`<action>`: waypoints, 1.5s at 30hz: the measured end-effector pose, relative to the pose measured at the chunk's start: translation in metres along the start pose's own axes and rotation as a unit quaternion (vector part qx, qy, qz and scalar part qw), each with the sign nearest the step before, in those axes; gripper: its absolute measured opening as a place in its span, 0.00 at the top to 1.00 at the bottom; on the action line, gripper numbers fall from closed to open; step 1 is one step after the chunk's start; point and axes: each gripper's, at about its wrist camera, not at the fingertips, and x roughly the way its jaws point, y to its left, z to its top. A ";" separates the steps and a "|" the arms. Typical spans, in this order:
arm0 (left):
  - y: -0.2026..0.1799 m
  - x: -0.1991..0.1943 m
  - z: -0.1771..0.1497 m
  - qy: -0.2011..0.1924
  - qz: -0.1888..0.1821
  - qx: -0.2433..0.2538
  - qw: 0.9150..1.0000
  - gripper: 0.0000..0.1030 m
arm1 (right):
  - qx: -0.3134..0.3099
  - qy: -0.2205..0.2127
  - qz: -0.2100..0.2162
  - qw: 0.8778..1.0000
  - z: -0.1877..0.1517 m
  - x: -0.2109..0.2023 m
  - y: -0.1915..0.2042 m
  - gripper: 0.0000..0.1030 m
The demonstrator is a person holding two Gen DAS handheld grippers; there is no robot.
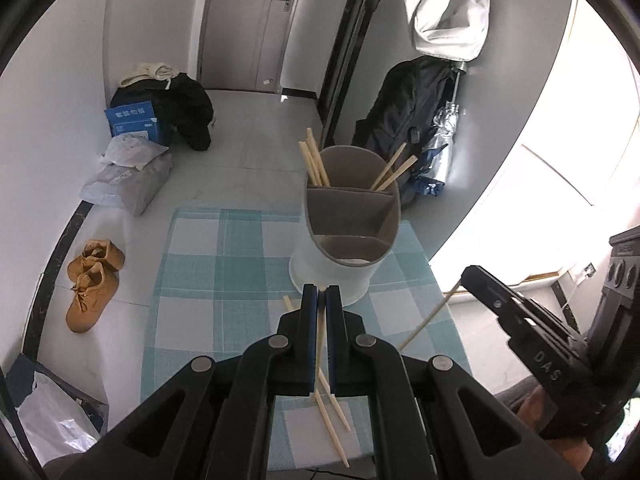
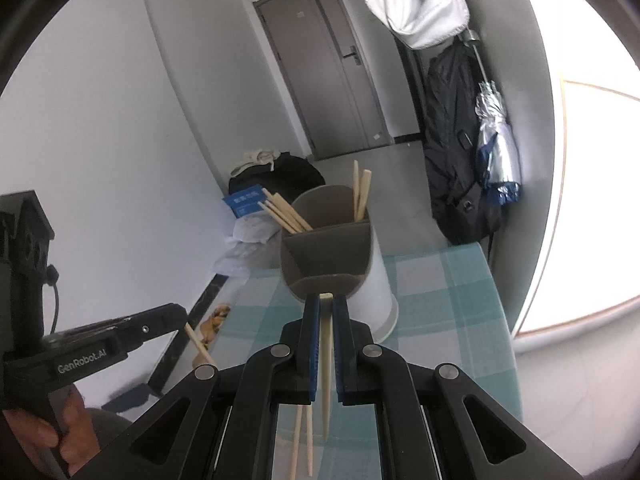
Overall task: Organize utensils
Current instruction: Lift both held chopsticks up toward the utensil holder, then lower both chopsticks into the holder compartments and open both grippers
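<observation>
Each chopstick is a slim, pale wooden stick with a squared butt end and a gentle taper. The left tongs (image 1: 321, 289) are clenched on one chopstick (image 1: 320, 344); it runs lengthwise between the blue pads, and its tip sits level with the tong ends. The right tongs (image 2: 327, 297) are clenched on another chopstick (image 2: 326, 360), its squared end peeping out at the tips and its thin end hanging down behind the pads.

Both sets of tongs are held above the table (image 1: 192, 280), which wears a pale blue-and-white checked cloth, and both point toward the utensil holder (image 1: 344, 232) — a white tub with a grey divided insert standing at the far side of the table. Its back compartments already hold chopsticks: a leaning bundle (image 1: 314, 162) on the left and a pair (image 1: 394, 170) on the right. The nearer compartments look empty, though their floors are only partly visible.

Loose chopsticks (image 1: 332, 416) lie on the cloth below the left tongs; how many is hard to count, since the tong frame covers their upper ends. Another short piece (image 1: 289, 304) shows beside the left pad, mostly hidden.

From the right wrist view, a hand (image 2: 60, 432) grips the left tool's handle, cut off by the frame edge.
</observation>
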 end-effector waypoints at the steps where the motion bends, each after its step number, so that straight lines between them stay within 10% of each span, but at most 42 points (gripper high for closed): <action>1: -0.001 -0.001 0.001 -0.001 -0.001 0.002 1.000 1.00 | -0.002 -0.001 0.001 1.000 0.001 0.000 0.001 0.95; 27: -0.044 -0.042 0.149 -0.072 -0.067 0.040 0.994 1.00 | -0.036 -0.073 0.013 0.997 0.160 -0.004 0.001 0.95; 45: 0.009 0.061 0.162 -0.025 -0.051 0.012 0.998 1.00 | -0.048 -0.065 0.011 0.997 0.203 0.077 -0.020 0.95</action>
